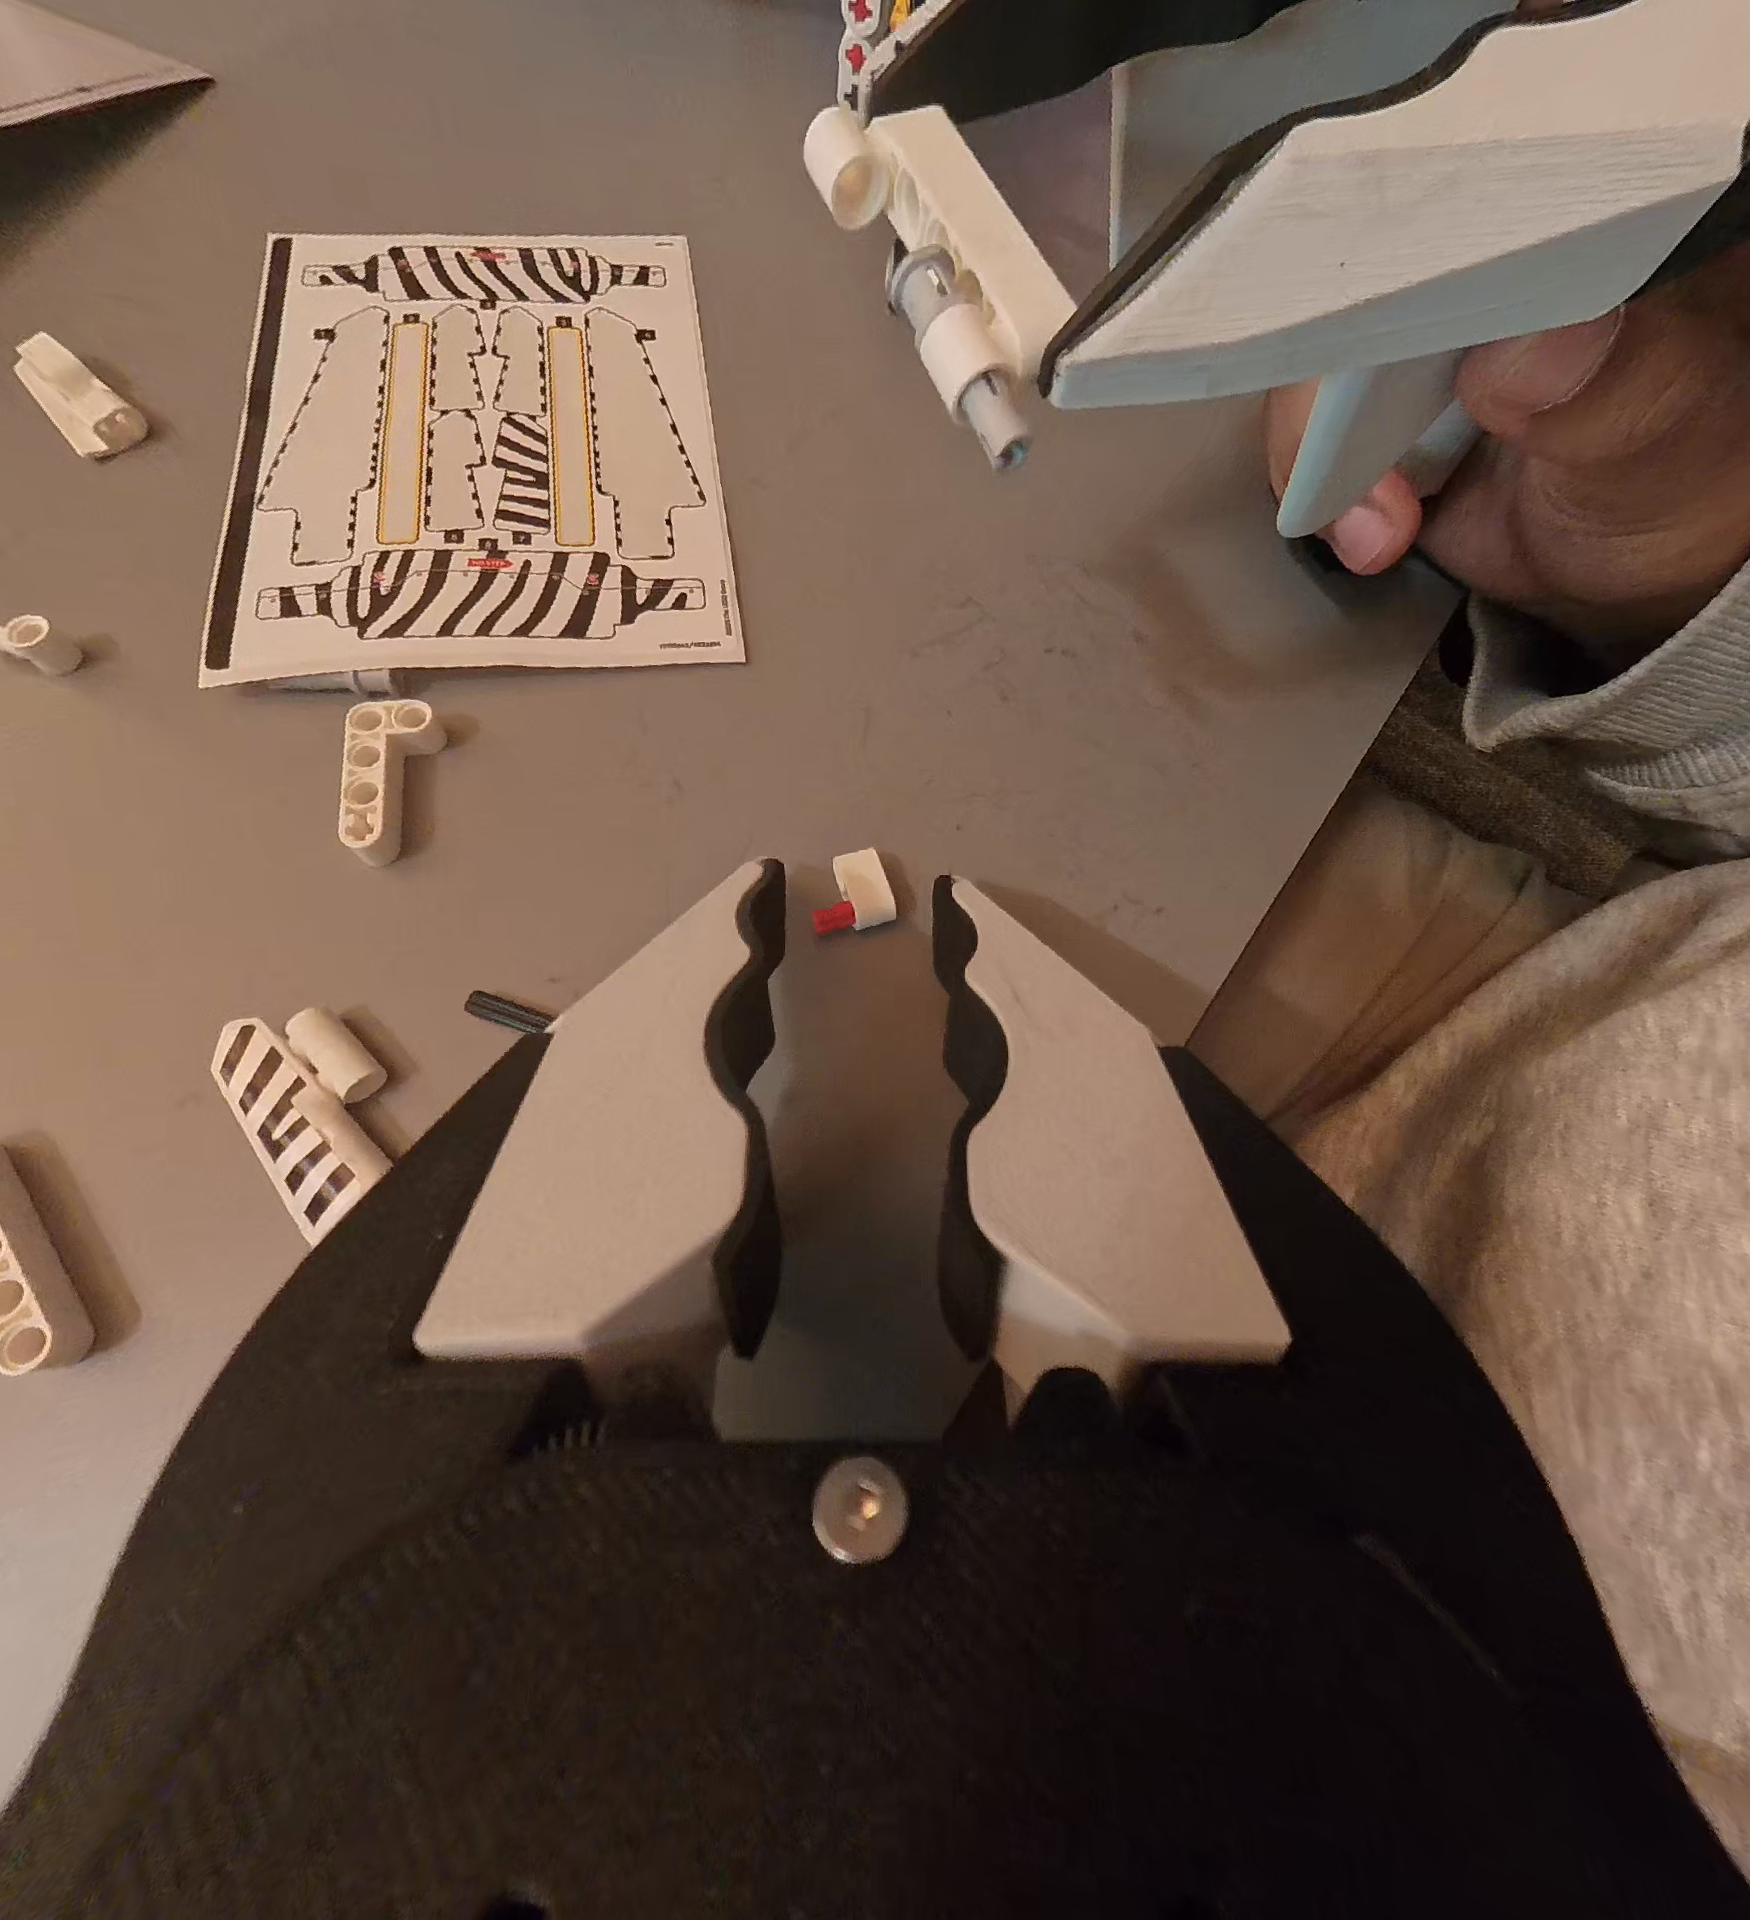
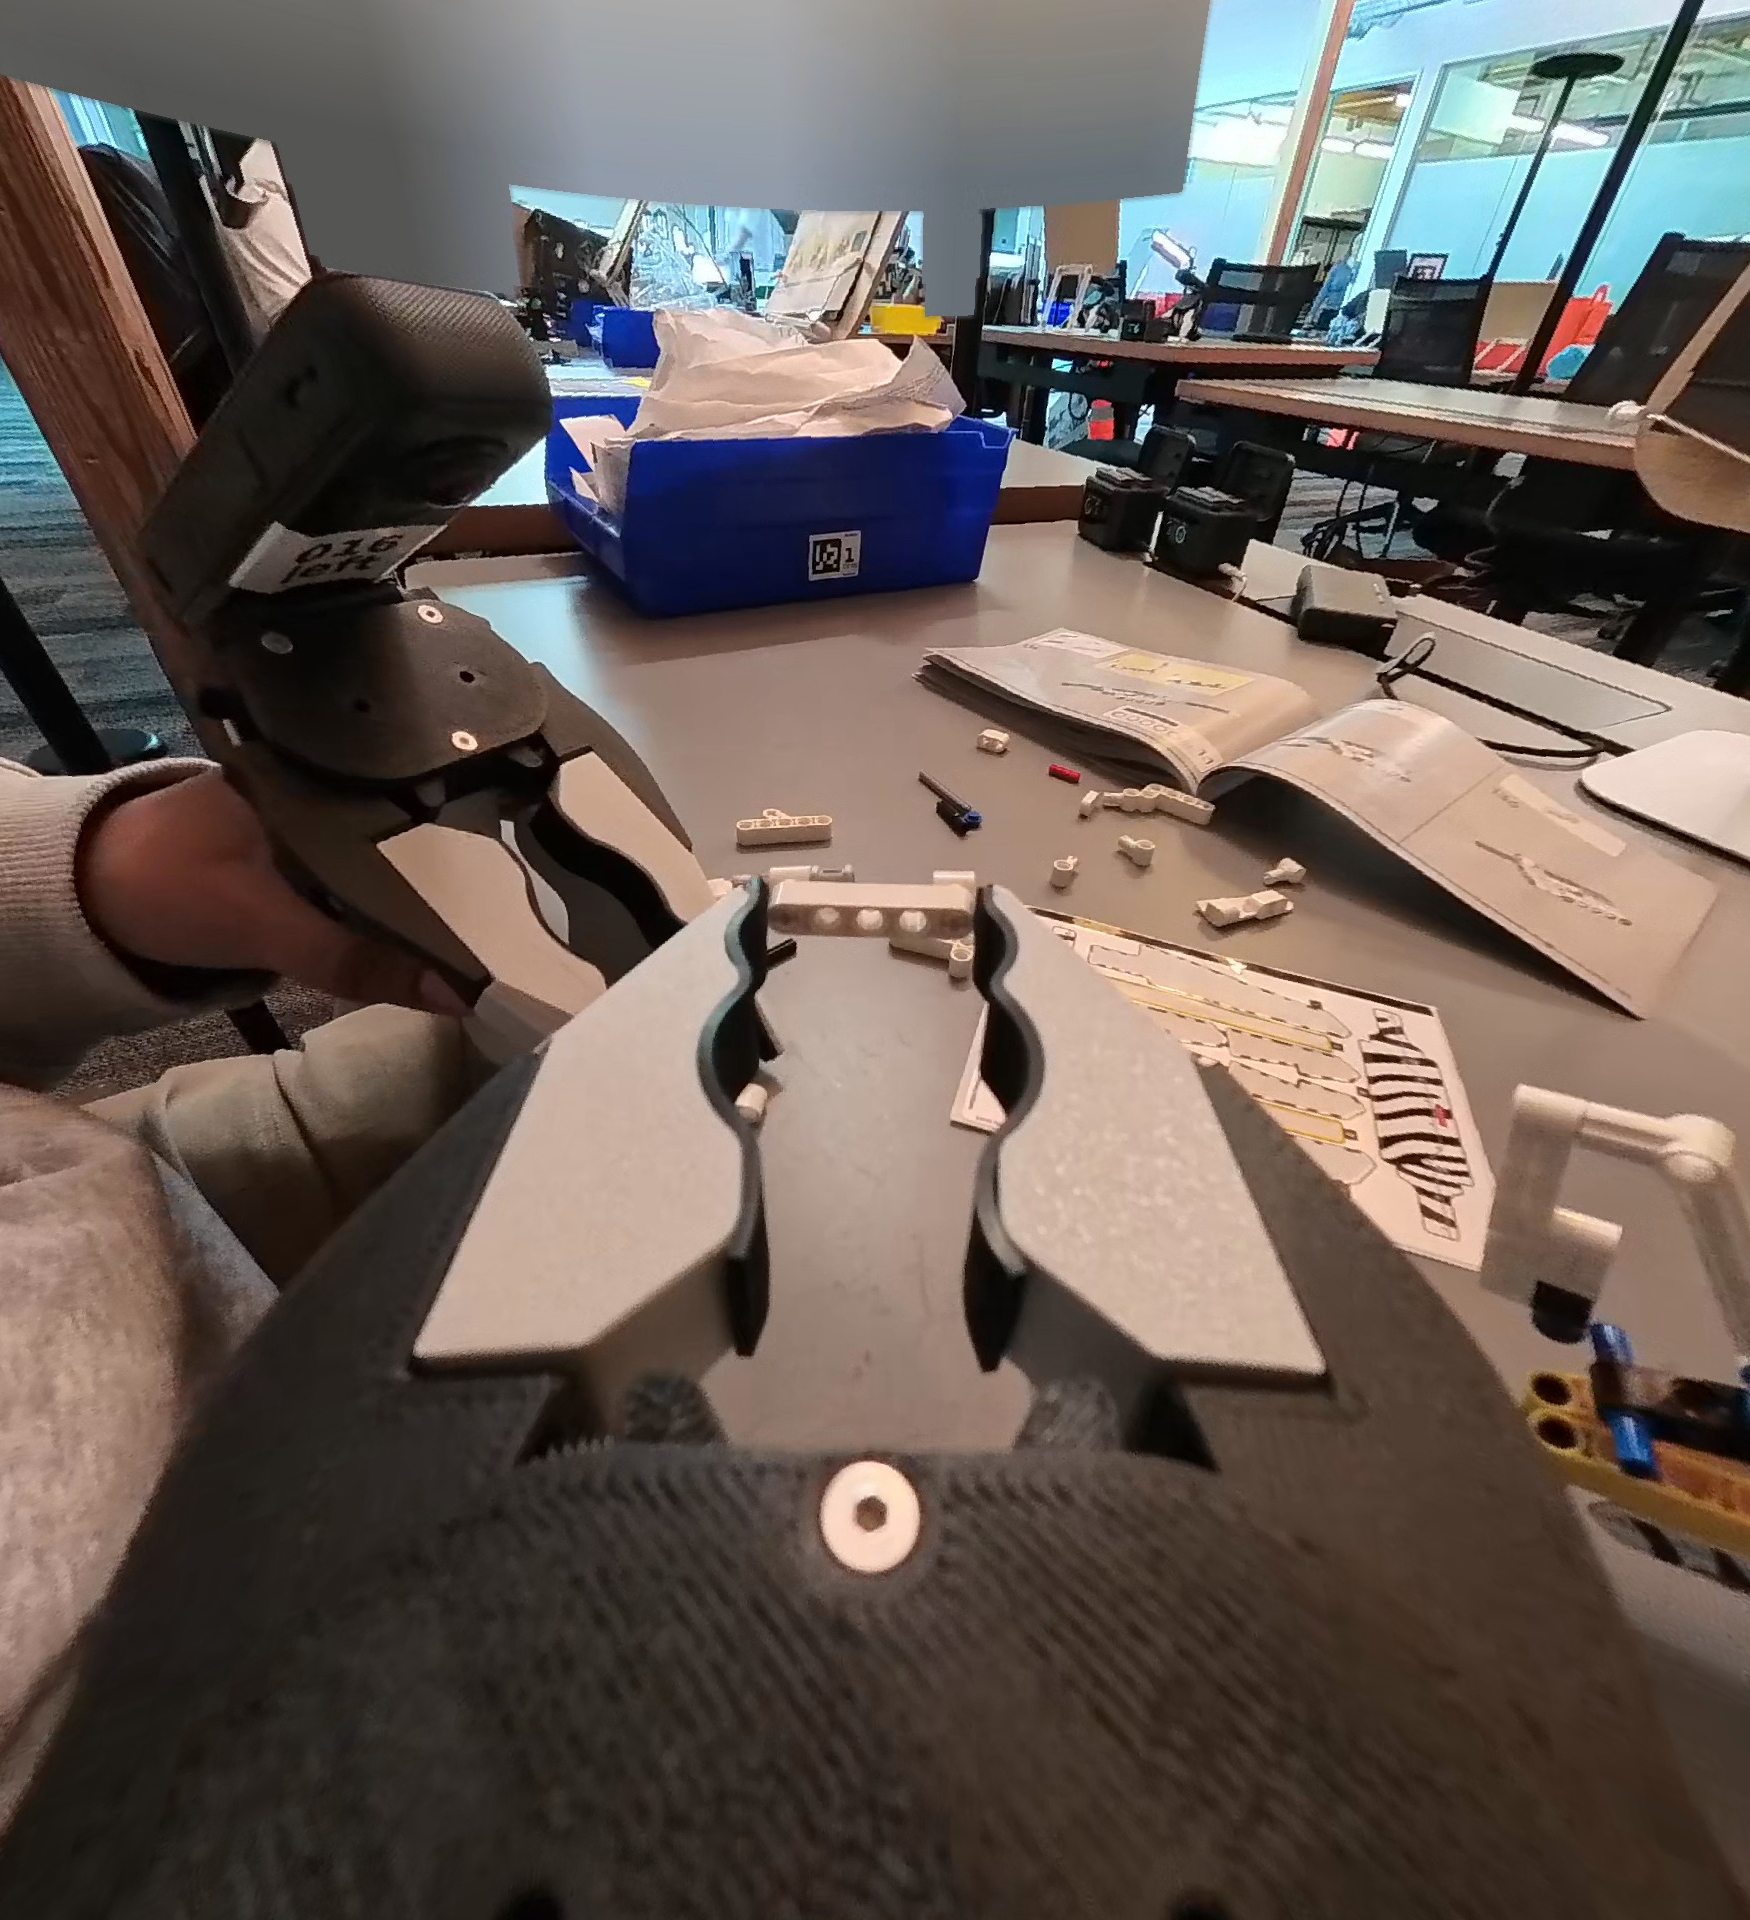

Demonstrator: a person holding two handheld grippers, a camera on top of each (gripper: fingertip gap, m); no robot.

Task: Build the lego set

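Loose parts at left: I see white beams and connectors scattered on the grey table (image 1: pixel 850 644), among them a five-hole beam (image 1: pixel 3 1252), a zebra-striped panel (image 1: pixel 289 1127) and an L-shaped beam (image 1: pixel 377 774).
Sticker sheet: I have the zebra-print sticker sheet (image 1: pixel 476 457) lying flat beyond those parts, well clear of both tools.
Left gripper: my left gripper (image 1: pixel 858 873) hangs low over the table with its jaws apart and nothing between them.
Small piece: a white bush on a red axle (image 1: pixel 858 896) lies on the table just ahead of the gap between the left tips.
Right gripper: my right gripper (image 2: pixel 871 914) is clamped across the ends of a white beam assembly (image 2: pixel 866 906), held up off the table; grey pins stick out of it in the left wrist view.
Manual: an open instruction booklet (image 2: pixel 1297 769) lies beyond.
Far right: a partly built yellow, black and blue section (image 2: pixel 1681 1444) with white arms sits beside my right gripper.
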